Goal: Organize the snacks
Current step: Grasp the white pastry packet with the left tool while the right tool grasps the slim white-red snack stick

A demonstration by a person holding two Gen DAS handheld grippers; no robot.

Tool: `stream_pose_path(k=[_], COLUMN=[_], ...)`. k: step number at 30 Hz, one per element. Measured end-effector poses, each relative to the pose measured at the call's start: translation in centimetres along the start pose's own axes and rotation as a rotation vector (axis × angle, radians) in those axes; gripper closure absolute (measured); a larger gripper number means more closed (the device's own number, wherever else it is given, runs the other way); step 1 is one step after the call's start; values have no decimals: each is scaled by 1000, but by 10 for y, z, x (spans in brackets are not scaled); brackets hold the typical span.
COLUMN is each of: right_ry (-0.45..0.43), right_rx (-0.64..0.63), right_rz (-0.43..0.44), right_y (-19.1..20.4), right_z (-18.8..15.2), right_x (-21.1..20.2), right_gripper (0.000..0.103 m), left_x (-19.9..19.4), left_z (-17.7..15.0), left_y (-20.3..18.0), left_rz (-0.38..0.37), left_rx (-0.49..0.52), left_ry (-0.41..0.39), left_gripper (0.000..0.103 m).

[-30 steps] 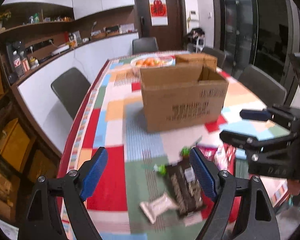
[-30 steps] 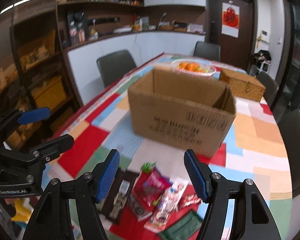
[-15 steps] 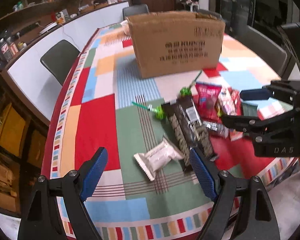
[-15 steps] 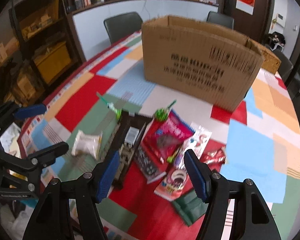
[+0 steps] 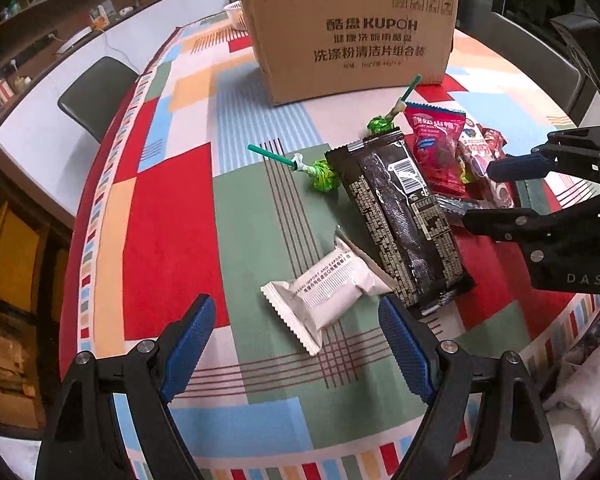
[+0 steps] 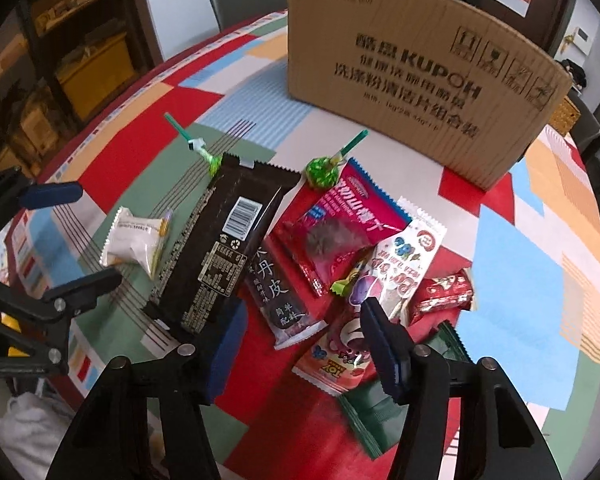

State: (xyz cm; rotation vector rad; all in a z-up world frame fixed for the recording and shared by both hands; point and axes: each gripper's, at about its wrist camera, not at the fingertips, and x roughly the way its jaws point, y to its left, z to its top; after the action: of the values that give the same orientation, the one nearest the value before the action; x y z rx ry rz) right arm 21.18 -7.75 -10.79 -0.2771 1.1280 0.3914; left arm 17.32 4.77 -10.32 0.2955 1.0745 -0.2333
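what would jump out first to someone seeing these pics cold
The big cardboard KUPOH box stands at the far side of the bright patchwork tablecloth. In front of it lies a heap of snacks, led by a long black packet beside a red packet, with a white packet apart at the left. Both open grippers, left and right, hover over the pile.

Snack packets (image 6: 332,256) heaped on table (image 5: 172,240) before box (image 5: 348,28); small packet (image 5: 328,284) leftmost.

Grey chair (image 5: 96,94) beside patchwork tablecloth (image 5: 172,220), shelves (image 6: 80,40) behind.
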Motion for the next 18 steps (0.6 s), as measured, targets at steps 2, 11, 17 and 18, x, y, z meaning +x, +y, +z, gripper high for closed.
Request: stream_pose_path(k=[2, 11, 17, 18], right_ry=[13, 40, 59, 63], right_rx=[-7, -24, -32, -31], right_rz=[9, 47, 84, 95], right_y=[1, 4, 4, 4], right_z=[1, 11, 14, 15], right_x=[4, 16, 25, 26], right_gripper=[51, 60, 65, 67], left_x=[6, 21, 30, 32], left_z=[3, 11, 14, 15], left_y=[0, 4, 9, 10], left_rz=[-12, -65, -133, -145], left_rx=[1, -13, -60, -74], left_ry=[10, 27, 47, 52], left_gripper=[20, 25, 45, 46])
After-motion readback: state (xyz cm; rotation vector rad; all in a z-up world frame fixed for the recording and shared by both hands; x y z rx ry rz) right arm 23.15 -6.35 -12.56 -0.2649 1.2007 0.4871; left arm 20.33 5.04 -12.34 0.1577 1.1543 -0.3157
